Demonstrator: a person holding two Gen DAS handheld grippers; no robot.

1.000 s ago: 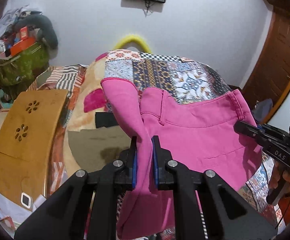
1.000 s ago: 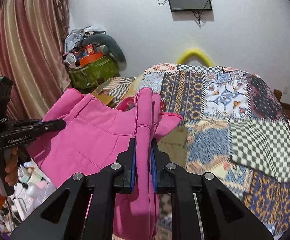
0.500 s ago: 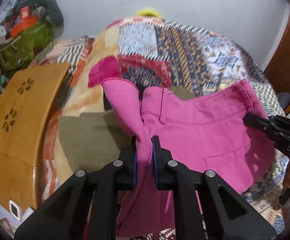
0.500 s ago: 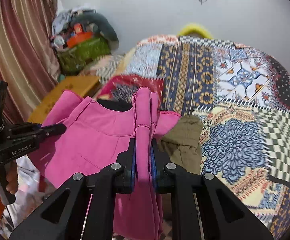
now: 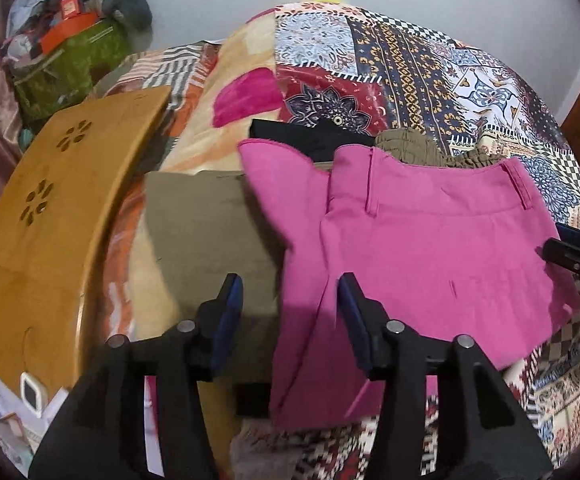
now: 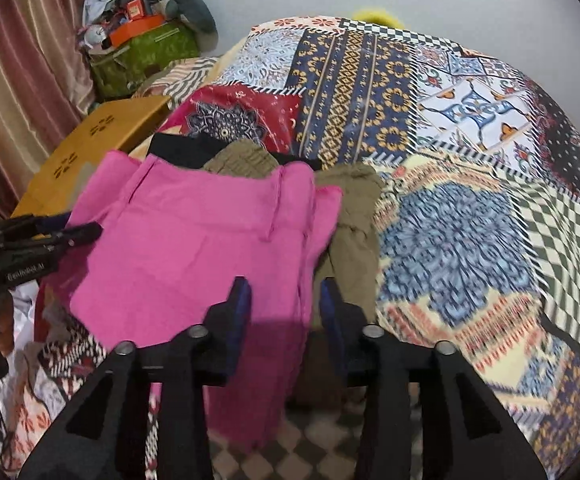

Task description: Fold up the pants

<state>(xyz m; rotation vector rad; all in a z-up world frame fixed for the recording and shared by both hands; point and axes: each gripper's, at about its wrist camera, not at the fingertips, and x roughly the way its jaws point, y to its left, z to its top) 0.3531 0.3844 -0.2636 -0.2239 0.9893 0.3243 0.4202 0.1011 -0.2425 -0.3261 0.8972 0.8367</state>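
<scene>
The pink pants (image 5: pixel 429 248) lie folded on the patchwork bed, waistband toward the far side, on top of olive and black garments. They also show in the right wrist view (image 6: pixel 194 248). My left gripper (image 5: pixel 290 320) is open, its jaws spread around the pants' left edge without gripping. My right gripper (image 6: pixel 286 312) is open too, its jaws on either side of the pants' right edge. Each gripper shows at the edge of the other's view: the right (image 5: pixel 569 252) and the left (image 6: pixel 50 236).
Olive pants (image 5: pixel 206 232) and a black garment (image 5: pixel 309 140) lie under and beside the pink pants. More olive cloth (image 6: pixel 349 232) lies to the right. A wooden lap table (image 5: pixel 50 216) stands at the left. A cluttered green bag (image 6: pixel 142 52) sits by the curtain.
Both grippers have lowered the pink pants onto the bed and opened, letting go. The pants now lie flat instead of hanging.
</scene>
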